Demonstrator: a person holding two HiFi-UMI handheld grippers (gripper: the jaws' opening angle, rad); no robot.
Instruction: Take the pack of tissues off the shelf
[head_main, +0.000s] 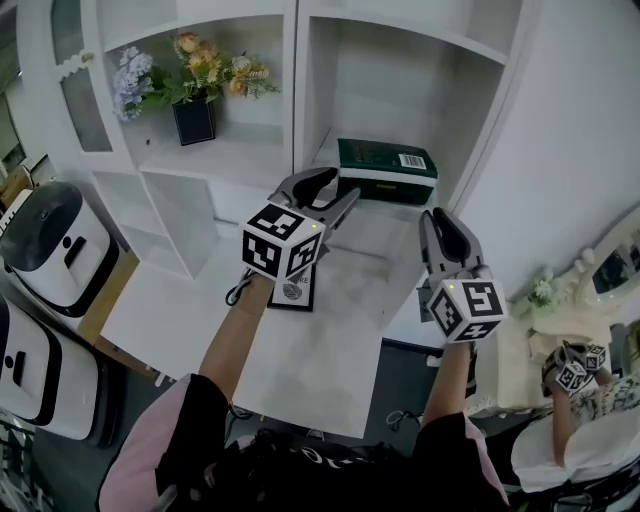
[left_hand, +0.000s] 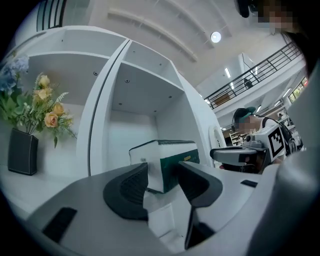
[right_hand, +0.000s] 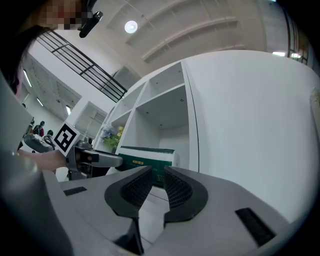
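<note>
The dark green and white pack of tissues (head_main: 387, 170) lies flat in the right-hand compartment of the white shelf (head_main: 297, 70). My left gripper (head_main: 336, 187) hovers just in front of the pack's left end, open, with nothing between its jaws. Through the left gripper view the pack (left_hand: 167, 161) shows beyond the spread jaws of the left gripper (left_hand: 161, 182), apart from them. My right gripper (head_main: 438, 220) hangs shut and empty to the right, short of the shelf. In the right gripper view the pack (right_hand: 150, 156) lies ahead of the right gripper (right_hand: 157, 186).
A black vase of flowers (head_main: 194, 118) stands in the left compartment. A small dark card (head_main: 295, 290) lies on the white table (head_main: 330, 350) under my left hand. White appliances (head_main: 50, 245) stand at left. Another person's grippers (head_main: 575, 372) show at bottom right.
</note>
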